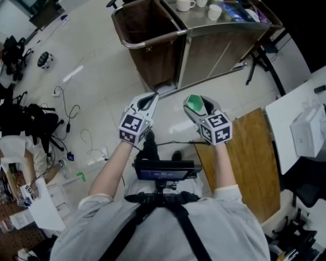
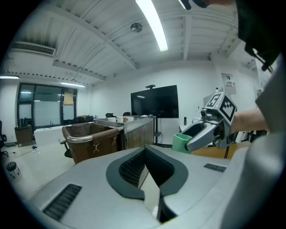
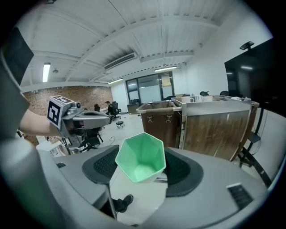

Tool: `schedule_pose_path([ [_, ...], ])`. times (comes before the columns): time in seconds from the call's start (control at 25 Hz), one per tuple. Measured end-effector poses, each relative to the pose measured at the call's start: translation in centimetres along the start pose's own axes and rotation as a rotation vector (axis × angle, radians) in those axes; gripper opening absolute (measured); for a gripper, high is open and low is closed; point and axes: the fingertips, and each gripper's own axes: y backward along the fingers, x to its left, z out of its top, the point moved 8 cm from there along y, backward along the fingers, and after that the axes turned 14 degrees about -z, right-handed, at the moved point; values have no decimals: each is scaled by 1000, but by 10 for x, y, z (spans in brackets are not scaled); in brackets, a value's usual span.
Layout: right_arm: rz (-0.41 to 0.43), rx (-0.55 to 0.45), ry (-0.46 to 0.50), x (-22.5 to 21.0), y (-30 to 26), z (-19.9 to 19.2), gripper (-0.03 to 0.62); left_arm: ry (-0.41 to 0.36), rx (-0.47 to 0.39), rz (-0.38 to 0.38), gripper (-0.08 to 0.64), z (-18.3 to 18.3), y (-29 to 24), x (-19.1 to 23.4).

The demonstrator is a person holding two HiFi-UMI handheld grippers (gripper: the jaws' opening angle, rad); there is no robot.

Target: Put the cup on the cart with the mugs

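The right gripper point(image 1: 196, 103) has its jaws pinching a green hexagonal cup point(image 1: 194, 103) by its sides, the cup's open mouth tilted toward the gripper's camera, held in the air above the pale floor point(image 1: 102, 92). At its 9 o'clock in the head view, the left gripper point(image 1: 151, 99) is level with it, jaws pressed together at the tips with nothing between them. The cart point(image 1: 214, 51) stands at 12 o'clock, well apart from both grippers, with white mugs point(image 1: 185, 5) on its metal top and a brown bin point(image 1: 145, 25) at its left end.
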Motion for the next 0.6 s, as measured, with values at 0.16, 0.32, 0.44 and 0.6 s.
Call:
schedule_pose_path([
  [0.16,-54,-12,-19,-2,-38,27,316,-23,-39,-80,3,16,-16,44],
  [0.32,-127,-32,-50,-17,-71,58,318,-50,-55,-159,3,38,-42,90],
  [0.44,-180,-63,-58,-26,-94,89,317,-61,-73,-207,3,54,-58,128],
  [0.6,-242,-96,-58,-26,-109,131,317,-80,-89,-275,3,75,-60,158],
])
